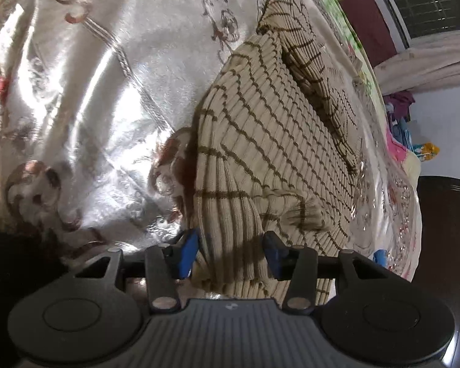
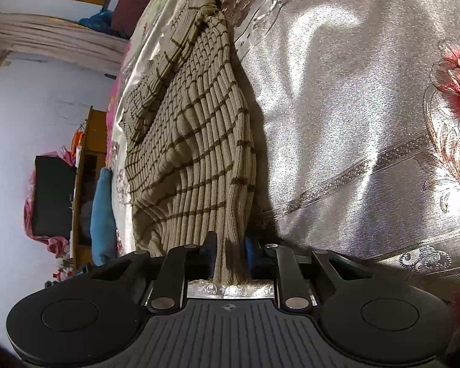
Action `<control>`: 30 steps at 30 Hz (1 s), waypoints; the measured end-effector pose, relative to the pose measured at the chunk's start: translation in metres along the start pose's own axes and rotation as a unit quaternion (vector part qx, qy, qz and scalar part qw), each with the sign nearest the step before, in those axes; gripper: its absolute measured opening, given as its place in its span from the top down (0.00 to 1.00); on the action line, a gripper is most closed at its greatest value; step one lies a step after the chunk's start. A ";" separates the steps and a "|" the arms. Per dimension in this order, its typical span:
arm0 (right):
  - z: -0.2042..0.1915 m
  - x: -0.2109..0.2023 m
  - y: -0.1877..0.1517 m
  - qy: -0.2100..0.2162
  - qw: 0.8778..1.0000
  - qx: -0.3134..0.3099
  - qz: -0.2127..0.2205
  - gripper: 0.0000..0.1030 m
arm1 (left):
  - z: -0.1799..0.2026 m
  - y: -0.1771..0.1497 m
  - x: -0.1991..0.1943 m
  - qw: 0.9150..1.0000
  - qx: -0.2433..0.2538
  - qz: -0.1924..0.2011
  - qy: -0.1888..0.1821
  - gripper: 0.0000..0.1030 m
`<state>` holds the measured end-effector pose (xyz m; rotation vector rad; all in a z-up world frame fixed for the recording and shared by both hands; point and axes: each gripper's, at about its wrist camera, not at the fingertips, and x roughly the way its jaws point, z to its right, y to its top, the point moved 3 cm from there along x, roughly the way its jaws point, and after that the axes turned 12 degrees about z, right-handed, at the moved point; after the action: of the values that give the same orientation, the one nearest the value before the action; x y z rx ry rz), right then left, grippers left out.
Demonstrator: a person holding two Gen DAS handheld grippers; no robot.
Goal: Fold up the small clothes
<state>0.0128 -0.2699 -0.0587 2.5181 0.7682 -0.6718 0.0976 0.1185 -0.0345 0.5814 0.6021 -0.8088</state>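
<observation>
A small beige ribbed sweater with thin brown checks lies on a shiny silver floral bedspread. In the left wrist view my left gripper has its blue-padded jaws apart, with the sweater's near edge bunched between them; the pads do not press the cloth. In the right wrist view the same sweater stretches away from me, and my right gripper is shut on a narrow fold of its hem. A sleeve lies folded over the body at the far end.
The bedspread stretches wide beside the sweater. At the bed's far edge are a window, curtains, coloured clothes, dark furniture, a wooden cabinet and a blue cloth.
</observation>
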 end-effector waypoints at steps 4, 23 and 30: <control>0.003 0.000 -0.001 0.000 1.000 0.006 0.000 0.82 | -0.004 0.002 -0.007 1.000 0.001 0.017 0.003 0.52; 0.004 0.001 -0.004 -0.001 1.000 0.013 -0.005 0.79 | -0.013 -0.016 -0.006 0.999 -0.012 0.013 -0.027 0.66; 0.004 0.003 -0.004 -0.004 1.000 0.011 -0.007 0.79 | -0.018 -0.017 -0.006 0.999 -0.016 0.013 -0.026 0.66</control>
<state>0.0114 -0.2678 -0.0646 2.5311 0.7791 -0.6992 0.0760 0.1240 -0.0466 0.5363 0.5586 -0.7870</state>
